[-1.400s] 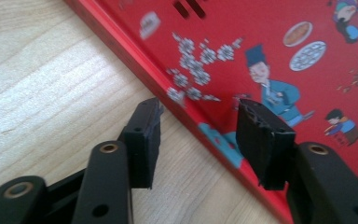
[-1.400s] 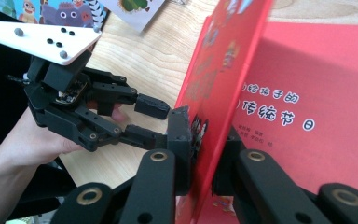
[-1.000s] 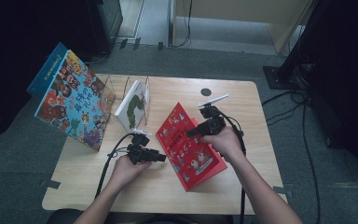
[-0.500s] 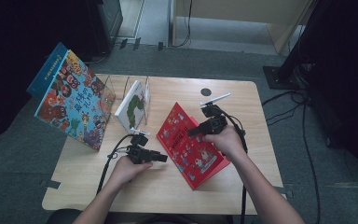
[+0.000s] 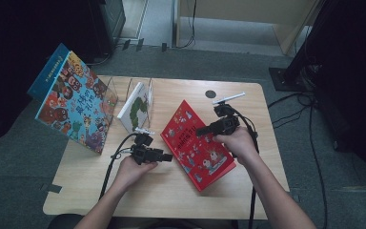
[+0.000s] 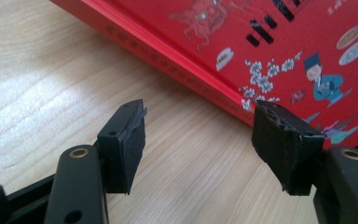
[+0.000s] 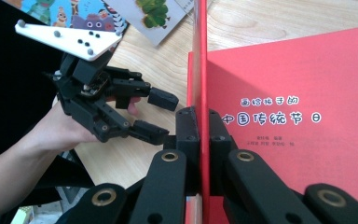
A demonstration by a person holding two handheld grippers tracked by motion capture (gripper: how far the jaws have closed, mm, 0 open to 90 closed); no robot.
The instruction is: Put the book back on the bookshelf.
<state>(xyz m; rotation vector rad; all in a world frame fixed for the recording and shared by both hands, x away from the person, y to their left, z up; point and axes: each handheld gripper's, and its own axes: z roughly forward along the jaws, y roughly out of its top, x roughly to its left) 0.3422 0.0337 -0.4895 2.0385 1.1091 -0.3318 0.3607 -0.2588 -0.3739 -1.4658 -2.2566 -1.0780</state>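
The right hand-held gripper (image 7: 199,126) is pinching the glossy red book's (image 5: 198,143) thin cover; the left hand-held gripper (image 6: 205,144) is gaping wide over the wood-grain desk (image 5: 171,200).

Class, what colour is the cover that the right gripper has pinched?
Red cover, pinched by the right gripper; right gripper view shows it best.

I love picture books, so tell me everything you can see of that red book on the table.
The red book is a thin hardcover with cartoon figures and white blossoms on its cover and a row of small marks along its spine. It lies on the wooden table, set at a slant to its edges. Its front cover is lifted on edge, pinched by the right gripper, baring a plain red page with blue characters. The left gripper is open beside the spine, its fingers not touching it.
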